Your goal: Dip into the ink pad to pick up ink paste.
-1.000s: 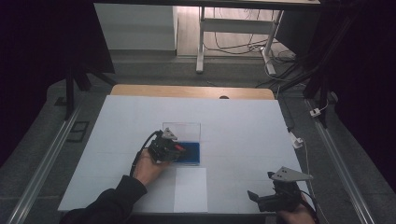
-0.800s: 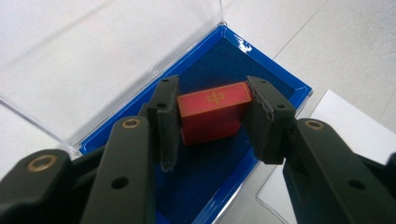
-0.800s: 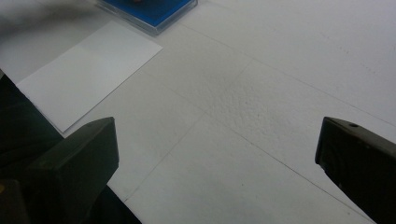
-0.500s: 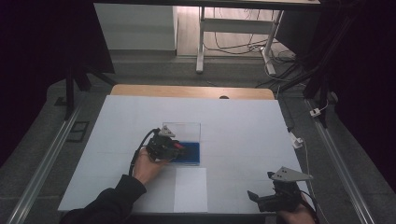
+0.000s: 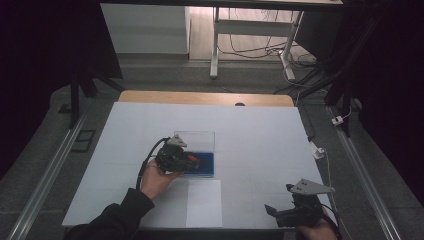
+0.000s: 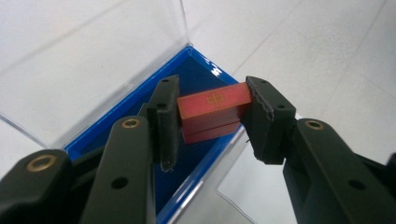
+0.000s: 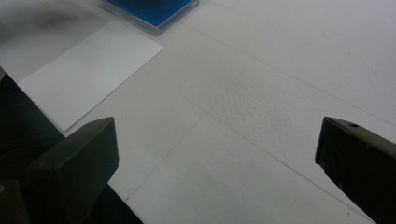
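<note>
Left gripper view: left gripper (image 6: 212,116) clamps red block (image 6: 212,112) over blue tray (image 6: 140,112).

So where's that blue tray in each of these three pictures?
High view: the blue tray lies at the middle of the table, partly under the left tool.
Left gripper view: centre-left, below the red blocks that the left tool grips.
Right gripper view: top edge, left of centre.
Shared landmark: the white sheet beside the tray.
</note>
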Demonstrator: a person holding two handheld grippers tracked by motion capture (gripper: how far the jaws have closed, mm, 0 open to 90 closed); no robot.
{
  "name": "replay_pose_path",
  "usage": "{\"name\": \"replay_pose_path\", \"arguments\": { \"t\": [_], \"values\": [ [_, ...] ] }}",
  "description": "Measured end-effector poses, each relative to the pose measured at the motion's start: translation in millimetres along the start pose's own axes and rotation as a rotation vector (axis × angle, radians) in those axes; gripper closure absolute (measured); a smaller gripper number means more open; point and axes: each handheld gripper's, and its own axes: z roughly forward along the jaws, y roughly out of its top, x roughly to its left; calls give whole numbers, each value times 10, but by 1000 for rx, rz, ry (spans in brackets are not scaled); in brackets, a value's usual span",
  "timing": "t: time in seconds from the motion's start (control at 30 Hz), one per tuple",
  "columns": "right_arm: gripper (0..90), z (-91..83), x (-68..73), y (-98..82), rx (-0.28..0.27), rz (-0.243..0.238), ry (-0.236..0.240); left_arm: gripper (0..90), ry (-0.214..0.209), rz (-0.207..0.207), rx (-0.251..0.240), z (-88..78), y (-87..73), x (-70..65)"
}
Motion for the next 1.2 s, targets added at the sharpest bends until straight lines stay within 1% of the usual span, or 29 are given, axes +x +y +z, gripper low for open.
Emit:
{"name": "replay_pose_path", "arguments": {
  "t": [0.13,0.33,0.37,0.6,0.9,1.17,1.2],
  "values": [
    [0,1,1,1,1,0,1,577,-10,20,-10,-46,-14,-38],
    [0,0,0,0,-1,0,4,577,-23,37,-9,-99,-41,-96],
    [0,0,0,0,-2,1,5,577,-28,34,-12,-110,-45,-109],
    [0,-2,-4,-1,-3,2,7,577,-43,59,-25,-164,-70,-194],
    [0,-7,-9,-2,-4,0,10,577,-77,64,-36,-241,-132,-319],
    [0,-6,-4,-1,-2,0,13,577,-91,76,-46,-302,-181,-441],
    [0,-6,-4,-1,-2,0,13,577,-95,73,-49,-306,-188,-455]
  ]
}}
